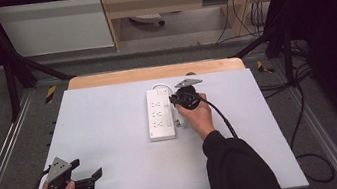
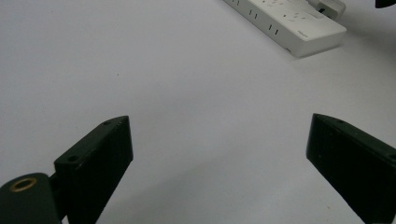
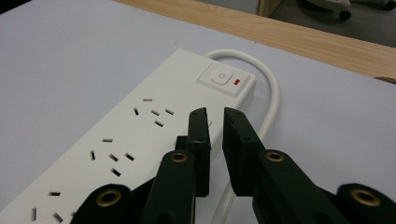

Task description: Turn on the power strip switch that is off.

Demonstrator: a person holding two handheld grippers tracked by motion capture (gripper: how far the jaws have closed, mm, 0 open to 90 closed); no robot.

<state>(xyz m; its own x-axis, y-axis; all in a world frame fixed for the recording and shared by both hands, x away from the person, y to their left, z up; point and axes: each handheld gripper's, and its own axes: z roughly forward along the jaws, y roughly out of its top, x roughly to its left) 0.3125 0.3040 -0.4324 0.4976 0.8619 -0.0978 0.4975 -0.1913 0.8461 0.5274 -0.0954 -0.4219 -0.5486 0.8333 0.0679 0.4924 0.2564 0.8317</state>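
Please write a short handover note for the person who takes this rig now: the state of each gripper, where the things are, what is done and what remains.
Left gripper: open, holding nothing, at the near left corner of the table.
Right gripper: jaws nearly together, nothing visibly between them, over the switch end of the power strip.
Power strip: lies flat mid-table, its white cable looping behind; the red mark beside the power button shows.
Done: the right gripper has reached the strip.
Left: probably pressing the button; unconfirmed.

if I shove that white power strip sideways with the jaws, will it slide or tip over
The power strip lies flat and low on the smooth table, so it will likely slide, not tip. Its stiff cord loops behind, so that end may drag and swing.
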